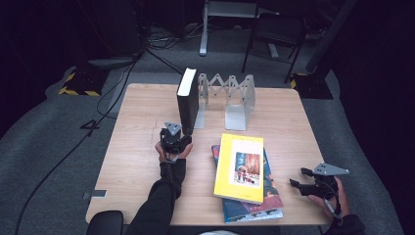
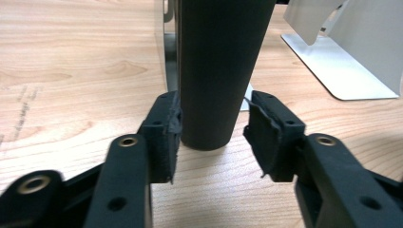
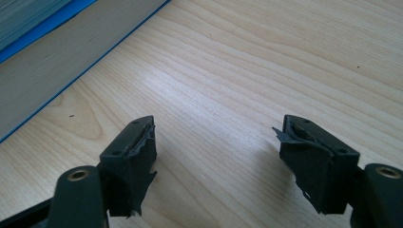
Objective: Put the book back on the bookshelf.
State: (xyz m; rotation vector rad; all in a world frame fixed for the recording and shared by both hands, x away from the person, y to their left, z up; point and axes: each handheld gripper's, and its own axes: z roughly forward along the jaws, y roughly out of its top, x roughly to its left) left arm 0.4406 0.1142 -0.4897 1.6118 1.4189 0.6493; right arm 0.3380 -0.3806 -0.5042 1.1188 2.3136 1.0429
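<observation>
Two flat books (image 1: 243, 172), one upright black book (image 1: 188, 100) between parted left fingers (image 2: 166, 137), right fingers (image 3: 135, 161) open, empty.

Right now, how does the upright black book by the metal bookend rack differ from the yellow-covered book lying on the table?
The black book stands upright on its edge against the folding metal bookend rack; the yellow book lies flat, cover up. The black book rests directly on the wooden table, while the yellow book lies on top of another book. The left gripper has its jaws around the black book's spine; nothing touches the yellow book. Both are closed.
</observation>
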